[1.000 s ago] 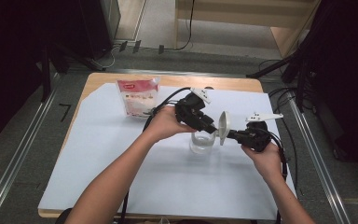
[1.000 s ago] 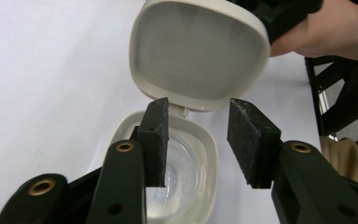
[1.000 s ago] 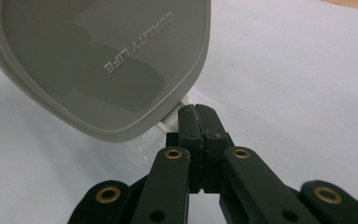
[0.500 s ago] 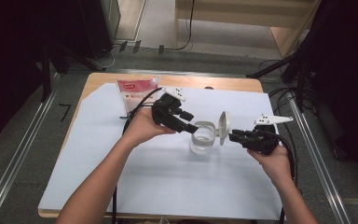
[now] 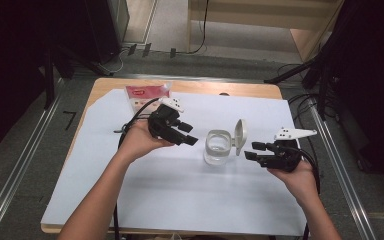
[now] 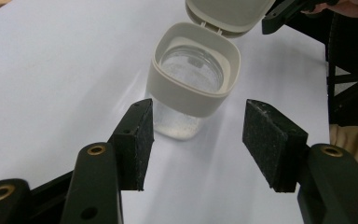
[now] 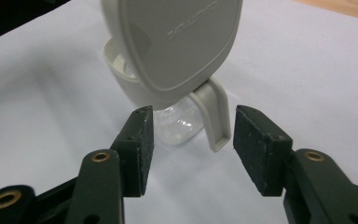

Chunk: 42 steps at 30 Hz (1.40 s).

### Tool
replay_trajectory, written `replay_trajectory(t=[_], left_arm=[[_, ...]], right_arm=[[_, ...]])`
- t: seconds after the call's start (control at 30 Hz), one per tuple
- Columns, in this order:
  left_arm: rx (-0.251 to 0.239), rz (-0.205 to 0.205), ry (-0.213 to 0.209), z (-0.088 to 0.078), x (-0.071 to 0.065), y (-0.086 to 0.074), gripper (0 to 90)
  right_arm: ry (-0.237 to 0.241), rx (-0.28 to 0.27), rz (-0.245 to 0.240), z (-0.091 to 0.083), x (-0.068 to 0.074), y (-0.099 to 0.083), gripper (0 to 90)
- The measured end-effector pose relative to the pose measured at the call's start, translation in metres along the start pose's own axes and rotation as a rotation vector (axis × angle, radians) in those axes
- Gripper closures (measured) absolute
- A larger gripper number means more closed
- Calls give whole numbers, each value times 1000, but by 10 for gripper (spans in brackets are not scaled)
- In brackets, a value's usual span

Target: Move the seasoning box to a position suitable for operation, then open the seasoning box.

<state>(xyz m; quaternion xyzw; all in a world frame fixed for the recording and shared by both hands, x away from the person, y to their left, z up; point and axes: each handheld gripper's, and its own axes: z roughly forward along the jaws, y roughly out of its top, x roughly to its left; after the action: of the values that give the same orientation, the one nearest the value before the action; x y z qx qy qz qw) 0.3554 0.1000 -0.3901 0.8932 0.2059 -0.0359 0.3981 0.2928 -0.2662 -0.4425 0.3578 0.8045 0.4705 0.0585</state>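
Red packet [image 5: 146, 95] on white sheet [image 5: 180, 190]

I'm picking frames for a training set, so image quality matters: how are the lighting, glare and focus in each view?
High view: the white sheet is evenly lit, the surroundings dark, everything slightly soft. Left gripper view: the clear jar is sharp, with a soft shadow at its base. Right gripper view: the open lid looks slightly soft, without harsh glare.

Clear jar [image 5: 218, 148] with raised lid [image 5: 240, 134] blocks table [image 5: 180, 190] centre; red packet [image 5: 145, 95] at far-left edge; white sheet around free.
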Motion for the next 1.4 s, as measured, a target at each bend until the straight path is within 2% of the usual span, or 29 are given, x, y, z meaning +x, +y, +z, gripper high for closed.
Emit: replay_trajectory(t=[0.17, 0.37, 0.47, 0.53, 0.63, 0.77, 0.93, 1.0, 1.1, 1.13, 1.23, 1.33, 1.4], left_arm=[[2, -14, 19, -13, -1, -7, 456], [-9, -16, 37, -27, -1, -13, 463], [-8, -42, 47, -37, 1, -19, 458], [-6, -45, 53, -39, 2, -21, 457], [-22, -69, 62, -50, 5, -26, 455], [-28, -79, 69, -56, 7, -31, 455], [-16, -96, 109, -65, 14, -42, 454], [-16, -102, 131, -70, 17, -46, 457], [-19, -108, 140, -75, 20, -51, 460], [-17, -125, 152, -81, 23, -55, 463], [-25, -137, 179, -89, 26, -59, 464], [-31, -150, 188, -95, 29, -63, 460], [-31, -168, 213, -101, 32, -69, 452]], right_arm=[[-1, 13, 3, -7, 6, -9, 461], [12, 9, 1, -8, 5, -12, 445], [16, 9, -7, -6, 4, -11, 432], [13, 10, -5, -4, 5, -11, 423], [11, 16, -13, -2, 3, -11, 413], [9, 28, -9, 0, 2, -10, 413], [6, 35, -40, 2, 1, -9, 412], [10, 34, -43, 2, 1, -9, 410], [13, 34, -43, 2, -1, -9, 407], [14, 35, -38, 2, -1, -9, 405], [17, 38, -36, 2, -2, -9, 395], [20, 38, -33, 3, -1, -9, 386], [29, 39, -44, 5, 0, -9, 375]])
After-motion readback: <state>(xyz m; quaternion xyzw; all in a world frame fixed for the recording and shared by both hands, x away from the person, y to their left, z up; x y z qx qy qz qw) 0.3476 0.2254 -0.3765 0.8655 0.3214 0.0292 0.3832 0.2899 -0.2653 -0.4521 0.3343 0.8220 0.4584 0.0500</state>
